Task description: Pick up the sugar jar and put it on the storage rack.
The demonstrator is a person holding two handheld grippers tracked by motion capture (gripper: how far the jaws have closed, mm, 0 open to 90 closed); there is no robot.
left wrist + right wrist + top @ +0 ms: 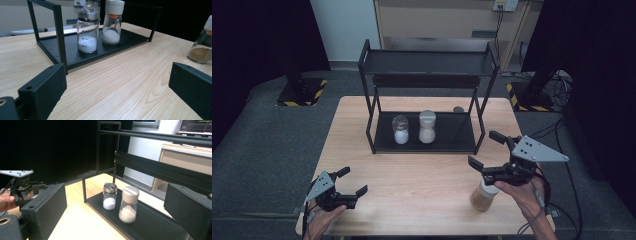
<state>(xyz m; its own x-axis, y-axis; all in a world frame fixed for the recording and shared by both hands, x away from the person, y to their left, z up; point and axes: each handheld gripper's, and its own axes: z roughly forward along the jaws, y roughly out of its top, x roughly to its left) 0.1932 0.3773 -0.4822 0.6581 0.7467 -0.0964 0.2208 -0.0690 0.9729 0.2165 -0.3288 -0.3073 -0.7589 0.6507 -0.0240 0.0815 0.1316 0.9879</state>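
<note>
left gripper (117, 87): jaws wide apart, nothing between | rack (60, 37): 12 o'clock on table (120, 82) | silver-capped jar (87, 32) and white-capped jar (111, 23): white powder, side by side on rack's bottom shelf | brown-powder jar (202, 47): 3 o'clock, on table

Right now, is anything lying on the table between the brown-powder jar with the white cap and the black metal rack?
No. In the high view, only bare light wood lies between the brown-powder jar and the black metal rack; the left gripper view agrees.
</note>
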